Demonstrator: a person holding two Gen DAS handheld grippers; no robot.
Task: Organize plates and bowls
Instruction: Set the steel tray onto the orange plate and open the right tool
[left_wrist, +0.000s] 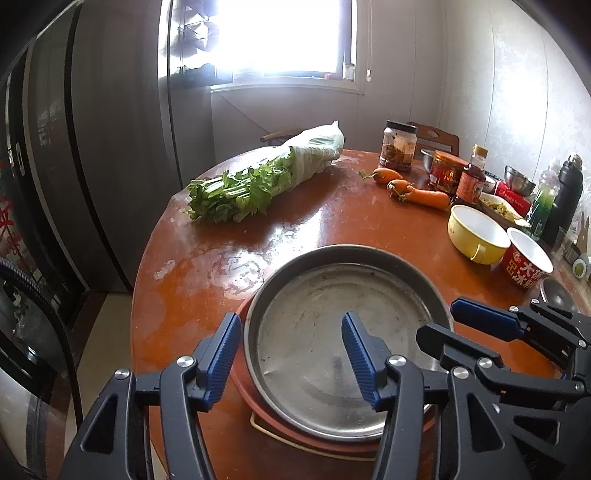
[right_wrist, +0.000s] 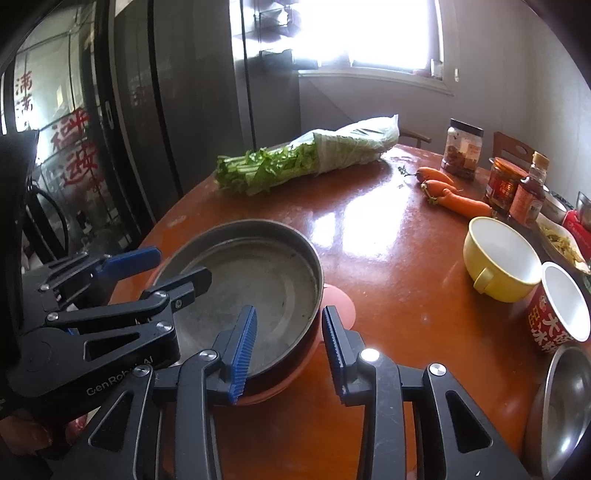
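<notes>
A shallow steel pan (left_wrist: 332, 306) (right_wrist: 266, 273) sits on a reddish plate (right_wrist: 340, 301) near the front edge of the round table. My left gripper (left_wrist: 291, 354) (right_wrist: 173, 267) straddles the pan's left rim, one finger outside and one inside, open, and its pads do not press the rim. My right gripper (right_wrist: 290, 349) (left_wrist: 439, 319) straddles the right rim the same way, also open. To the right stand a yellow handled bowl (left_wrist: 476, 236) (right_wrist: 498, 258), a red-and-white paper bowl (left_wrist: 526, 266) (right_wrist: 561, 314) and a steel bowl (right_wrist: 561, 406).
A bagged bunch of celery (left_wrist: 258, 177) lies at the far left of the brown table (left_wrist: 325, 221). Carrots (left_wrist: 417, 192), jars (left_wrist: 397, 146) and bottles crowd the far right. A dark fridge (left_wrist: 55, 166) stands left of the table.
</notes>
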